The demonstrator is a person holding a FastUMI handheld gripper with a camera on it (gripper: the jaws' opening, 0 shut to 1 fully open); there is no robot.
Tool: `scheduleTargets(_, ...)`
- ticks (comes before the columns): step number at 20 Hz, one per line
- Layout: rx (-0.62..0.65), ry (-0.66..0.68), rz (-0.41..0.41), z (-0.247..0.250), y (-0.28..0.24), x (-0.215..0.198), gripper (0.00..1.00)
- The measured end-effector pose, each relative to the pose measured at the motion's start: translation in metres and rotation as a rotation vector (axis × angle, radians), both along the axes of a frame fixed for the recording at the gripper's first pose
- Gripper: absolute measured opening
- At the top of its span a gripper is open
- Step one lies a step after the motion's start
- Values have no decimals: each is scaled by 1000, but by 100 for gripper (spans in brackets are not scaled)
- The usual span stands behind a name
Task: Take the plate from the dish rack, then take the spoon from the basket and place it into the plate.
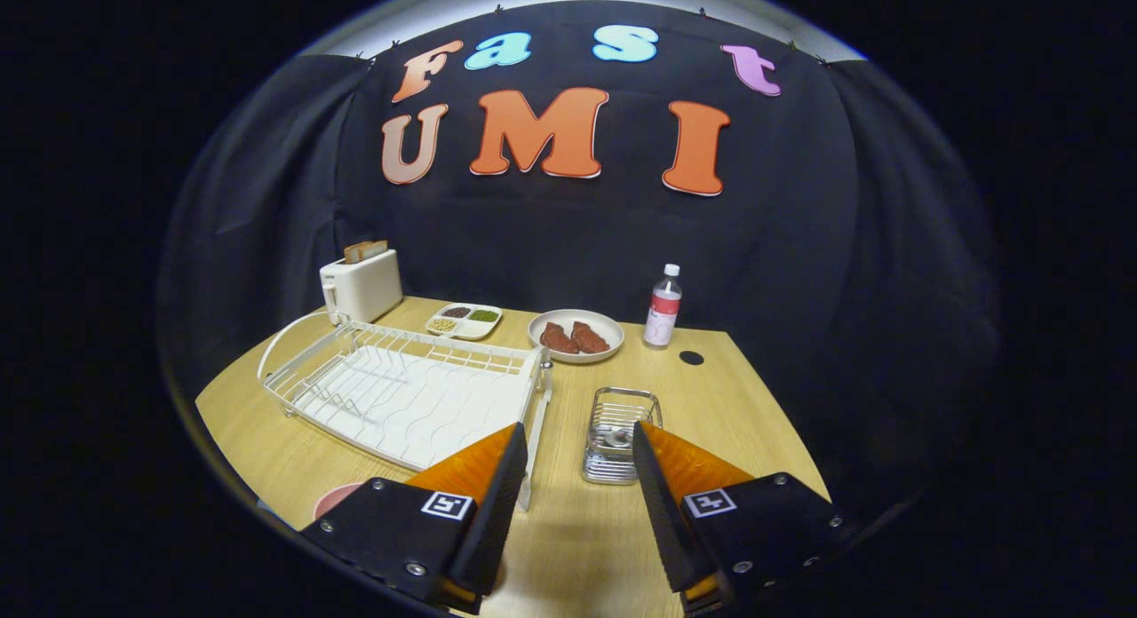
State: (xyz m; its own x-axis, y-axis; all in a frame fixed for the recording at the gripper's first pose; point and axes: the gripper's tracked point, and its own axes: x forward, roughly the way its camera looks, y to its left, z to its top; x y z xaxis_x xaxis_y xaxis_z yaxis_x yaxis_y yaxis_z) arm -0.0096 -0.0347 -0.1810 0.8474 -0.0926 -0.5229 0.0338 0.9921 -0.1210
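Gripper (579, 440) fingers spread apart, nothing between them, hovering over the light wood table (755, 405).

Left to right:
- Pink round plate (336, 498): only an edge shows, just left of the left finger, near the table's front edge, out of the rack.
- White wire dish rack (400, 387) on a white ribbed drain tray: ahead-left of the left finger, its near corner right at that fingertip. No dishes in it.
- White toaster (360, 285) with toast slices sticking up, behind the rack at the far left corner.
- White divided dish (464, 320) with small dark, green and yellowish fillings, beside the toaster.
- White round plate with two reddish-brown pieces (576, 336), far centre.
- Small metal wire basket (620, 431): just ahead of the fingers, closest to the right fingertip. Metal spoon (615, 438) lies inside it, partly hidden by that fingertip.
- Clear bottle with white cap and pink label (663, 307), far right; label text too small to read.
- Small black round spot (691, 358) on the table near the bottle.

No legible brand writing.
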Motion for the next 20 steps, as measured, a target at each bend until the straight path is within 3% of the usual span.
scheduleTargets(7,-74,-132,-65,-10,-34,2,81)
scheduleTargets(13,-20,-105,-147,-41,-66,14,83)
scheduleTargets(16,50,-80,-176,-57,-73,22,75)
scheduleTargets(20,104,-79,-194,-66,-74,28,56)
